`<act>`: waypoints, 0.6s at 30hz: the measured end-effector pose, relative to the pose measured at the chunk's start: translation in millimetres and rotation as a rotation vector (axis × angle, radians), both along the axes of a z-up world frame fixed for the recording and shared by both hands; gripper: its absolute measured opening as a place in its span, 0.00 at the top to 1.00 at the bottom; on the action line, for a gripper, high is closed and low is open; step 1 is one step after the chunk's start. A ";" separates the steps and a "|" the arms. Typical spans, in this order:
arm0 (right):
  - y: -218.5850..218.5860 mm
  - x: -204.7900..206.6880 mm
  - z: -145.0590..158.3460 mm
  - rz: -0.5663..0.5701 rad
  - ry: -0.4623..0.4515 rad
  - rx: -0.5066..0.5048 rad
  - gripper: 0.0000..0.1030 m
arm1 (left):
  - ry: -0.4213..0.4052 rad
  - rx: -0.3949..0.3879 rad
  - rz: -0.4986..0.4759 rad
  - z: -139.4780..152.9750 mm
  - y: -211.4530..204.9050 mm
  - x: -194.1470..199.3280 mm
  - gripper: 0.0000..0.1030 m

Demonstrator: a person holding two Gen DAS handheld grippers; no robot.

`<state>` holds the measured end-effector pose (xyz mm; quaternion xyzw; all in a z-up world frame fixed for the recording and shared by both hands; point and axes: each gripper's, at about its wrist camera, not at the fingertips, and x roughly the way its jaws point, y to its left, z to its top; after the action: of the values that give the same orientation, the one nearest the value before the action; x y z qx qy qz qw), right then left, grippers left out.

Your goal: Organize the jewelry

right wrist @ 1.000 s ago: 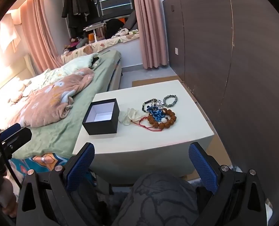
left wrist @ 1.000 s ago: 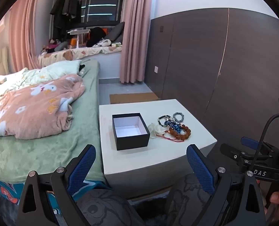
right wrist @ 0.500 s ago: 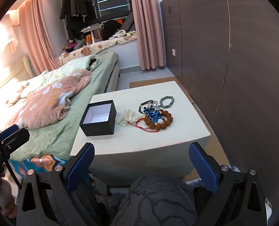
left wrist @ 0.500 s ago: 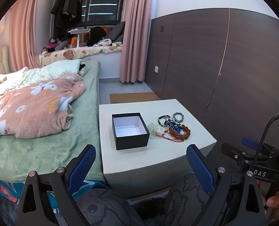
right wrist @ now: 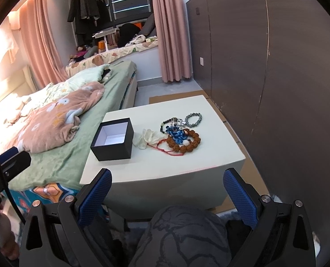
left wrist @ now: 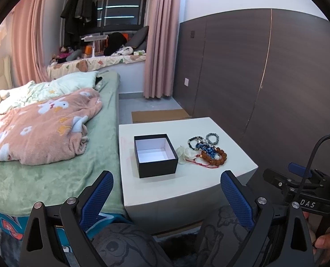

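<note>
An open black box (left wrist: 156, 155) (right wrist: 113, 141) with a white inside stands empty on a white low table (left wrist: 187, 184) (right wrist: 165, 162). To its right lies a heap of jewelry: a brown bead bracelet (left wrist: 218, 156) (right wrist: 187, 143), a blue knotted piece (left wrist: 206, 149) (right wrist: 176, 134), a grey bead bracelet (left wrist: 212, 138) (right wrist: 193, 119), a dark bead bracelet (left wrist: 192, 142), a red cord (left wrist: 198, 162) (right wrist: 165, 149) and a white flower-like piece (left wrist: 185, 153) (right wrist: 146, 138). My left gripper (left wrist: 167, 189) and right gripper (right wrist: 167, 188) both hang open and empty before the table's near edge.
A bed (left wrist: 53, 162) with a green sheet and a pink blanket (left wrist: 38, 124) adjoins the table's left side. A dark panelled wall (left wrist: 265, 77) runs along the right. A person's knees (right wrist: 182, 233) are below the grippers. Cardboard (left wrist: 160, 114) lies on the floor behind the table.
Both views have shifted slightly toward the table. Both grippers stay open and nothing on the table has moved.
</note>
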<state>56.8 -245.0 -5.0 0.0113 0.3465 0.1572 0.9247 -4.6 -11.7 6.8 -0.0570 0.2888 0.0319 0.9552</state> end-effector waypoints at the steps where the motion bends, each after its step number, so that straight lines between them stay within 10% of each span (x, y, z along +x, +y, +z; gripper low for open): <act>1: -0.4 -0.2 0.3 -0.002 -0.004 0.002 0.03 | -0.002 0.000 -0.001 0.2 0.0 -0.4 0.06; 18: 5.1 -5.1 -1.6 0.019 -0.022 0.007 0.03 | -0.004 -0.006 -0.001 1.7 3.8 -2.6 0.06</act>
<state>51.7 -240.0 -6.6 0.0095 0.3359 0.1672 0.9269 -7.2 -7.9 8.5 -0.0597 0.2869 0.0303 0.9556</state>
